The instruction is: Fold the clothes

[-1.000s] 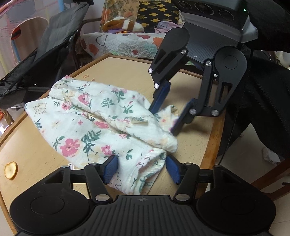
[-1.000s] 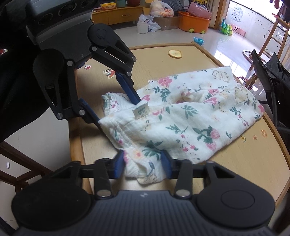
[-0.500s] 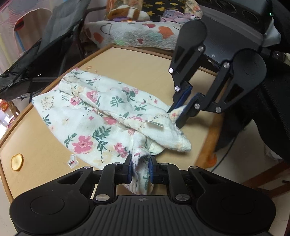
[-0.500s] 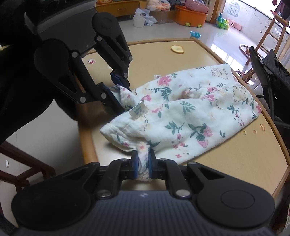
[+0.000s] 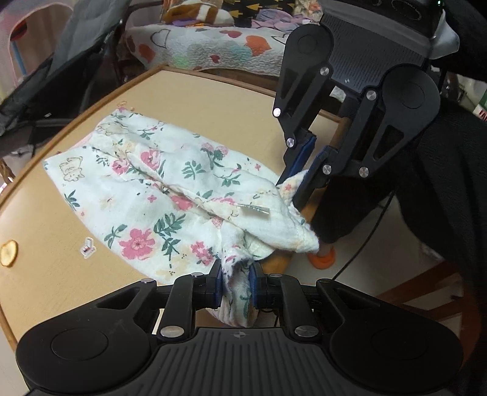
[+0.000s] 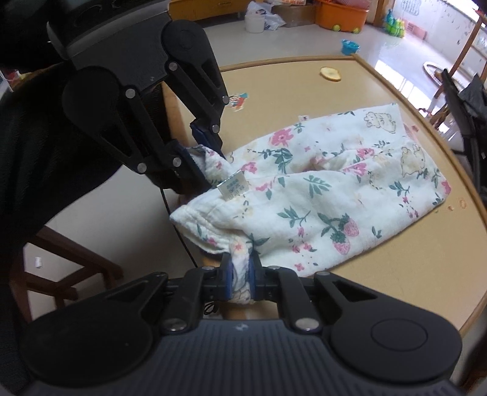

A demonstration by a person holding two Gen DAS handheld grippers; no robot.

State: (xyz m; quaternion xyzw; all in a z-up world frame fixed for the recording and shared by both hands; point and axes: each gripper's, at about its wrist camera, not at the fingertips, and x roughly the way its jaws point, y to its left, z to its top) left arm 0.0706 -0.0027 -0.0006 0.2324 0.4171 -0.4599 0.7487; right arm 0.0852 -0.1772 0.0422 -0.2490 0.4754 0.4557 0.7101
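Observation:
A white floral garment (image 5: 158,195) (image 6: 328,189) lies bunched on the tan wooden table (image 5: 213,100) (image 6: 395,268), with a small sewn label near its waist end. My left gripper (image 5: 236,284) (image 6: 202,158) is shut on one corner of that end, cloth pinched between its blue pads. At the other corner, my right gripper (image 6: 240,281) (image 5: 299,179) is also shut on a fold of the cloth. Both corners hang at the table's edge, slightly raised off it.
A dried fruit slice (image 5: 8,252) (image 6: 330,74) and small stickers (image 5: 87,247) lie on the table. A dark folding chair (image 5: 54,70) and a quilt-covered sofa (image 5: 213,45) stand beyond it. Boxes and toys (image 6: 341,15) litter the floor. A dark cable (image 5: 365,240) hangs beside the table.
Both grippers closed from wide open onto the garment's waist corners. The pinched end has since lifted slightly and been drawn toward the table's edge.

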